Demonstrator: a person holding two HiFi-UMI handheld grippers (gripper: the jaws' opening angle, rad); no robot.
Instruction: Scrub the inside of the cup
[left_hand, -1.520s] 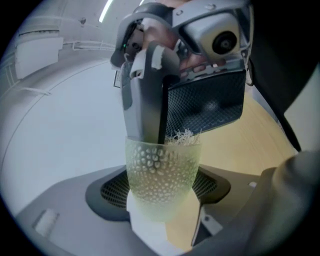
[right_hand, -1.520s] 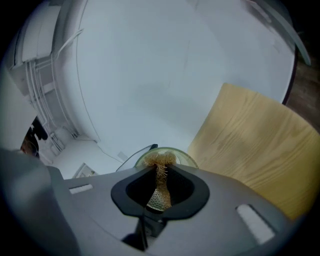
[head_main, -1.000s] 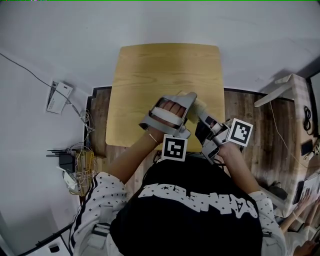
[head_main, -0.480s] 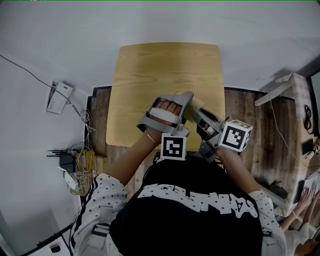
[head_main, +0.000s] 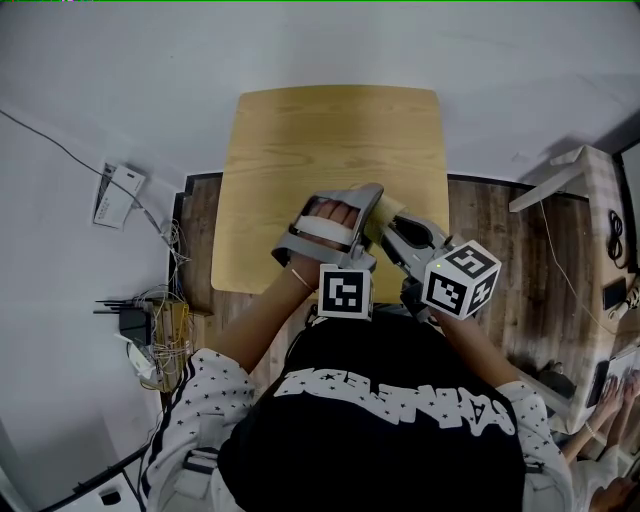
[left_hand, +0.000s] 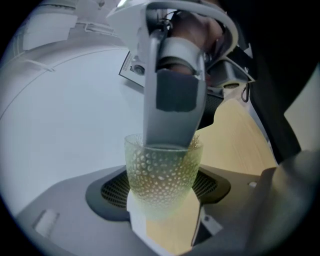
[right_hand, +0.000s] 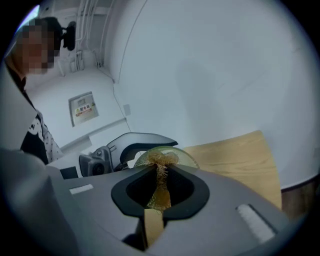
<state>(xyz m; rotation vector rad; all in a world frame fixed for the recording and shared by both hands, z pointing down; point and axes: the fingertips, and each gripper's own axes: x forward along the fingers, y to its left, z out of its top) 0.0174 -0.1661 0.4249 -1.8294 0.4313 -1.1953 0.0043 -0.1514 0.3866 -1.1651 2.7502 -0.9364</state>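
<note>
No word or number can be read outright. The black T-shirt (head_main: 390, 425) carries a line of large white block capitals across the chest, seen from above and too warped to spell out. The small white wall sign (right_hand: 82, 107) with a red-orange mark has print too small to read. A partly hidden framed wall plate (left_hand: 132, 67) is just as illegible. The left white marker cube (head_main: 345, 292) and right white marker cube (head_main: 460, 279) bear black square code patterns, not letters.
</note>
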